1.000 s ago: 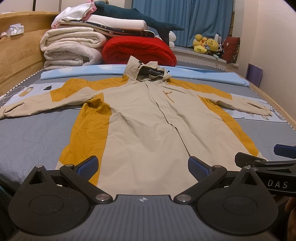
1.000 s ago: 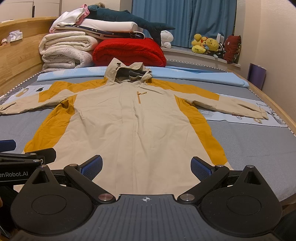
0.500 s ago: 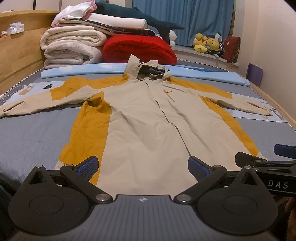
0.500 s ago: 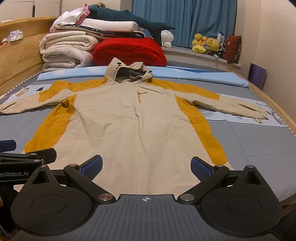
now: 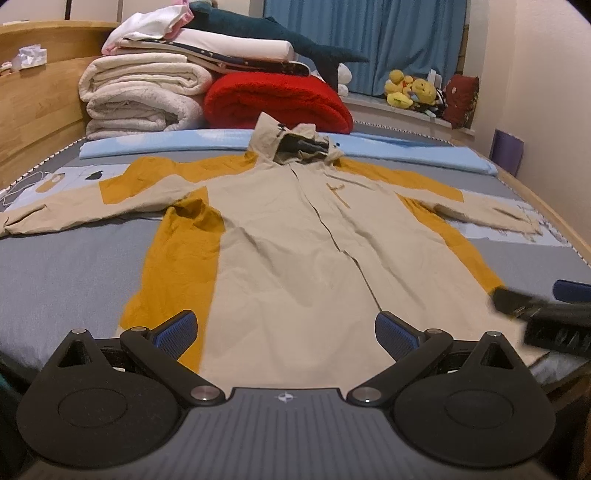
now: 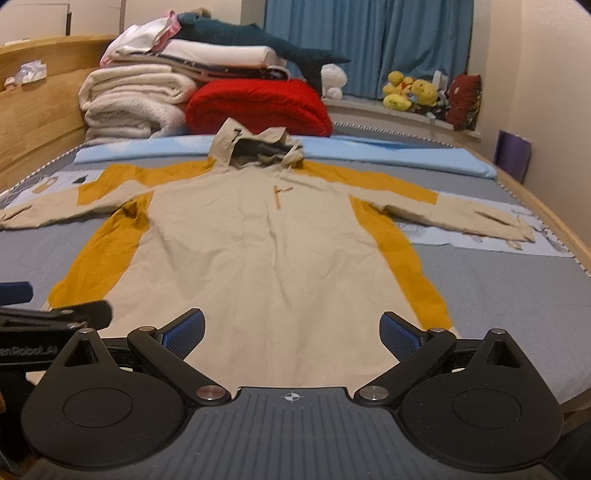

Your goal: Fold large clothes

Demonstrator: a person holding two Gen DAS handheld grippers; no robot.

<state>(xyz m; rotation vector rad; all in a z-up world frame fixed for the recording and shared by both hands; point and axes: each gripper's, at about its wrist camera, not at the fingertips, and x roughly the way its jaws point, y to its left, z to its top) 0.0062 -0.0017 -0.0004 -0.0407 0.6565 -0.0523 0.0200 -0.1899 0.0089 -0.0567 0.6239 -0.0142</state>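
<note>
Bedroom. Bed (image 5: 66,273) fills most of both views: grey, matte, slightly napped cover, wooden frame rail on the right, pale wood headboard (image 5: 40,107) at far left. Blue curtains (image 5: 369,40) hang behind, plain cream walls.

Far end of the bed: a stack of rolled off-white blankets (image 5: 140,99), thick and fleecy, with folded white and pink bedding on top. Just beside them, a red blanket roll (image 5: 277,101), plush. A dark teal shark plush (image 5: 273,31) lies across the top of the stack. A long pale blue pad (image 5: 406,151) runs across the bed in front of the rolls. Yellow soft toys (image 5: 406,88) sit on the window ledge.

Hooded coat (image 5: 295,251) lies flat on the cover, front up, hem toward the cameras, hood (image 5: 291,142) against the blue pad. Beige woven cloth, lightly creased, with mustard panels down both sides and over the shoulders. Both sleeves are spread straight out sideways, cuffs near the bed's edges. Centre placket runs hood to hem.

Left gripper (image 5: 284,330) sits low at the hem, jaws spread wide, nothing between the blue ribbed pads (image 5: 177,330). Right gripper (image 6: 293,330) is alongside, over the hem further right, jaws likewise wide apart and empty. Each shows blurred at the edge of the other's view.
</note>
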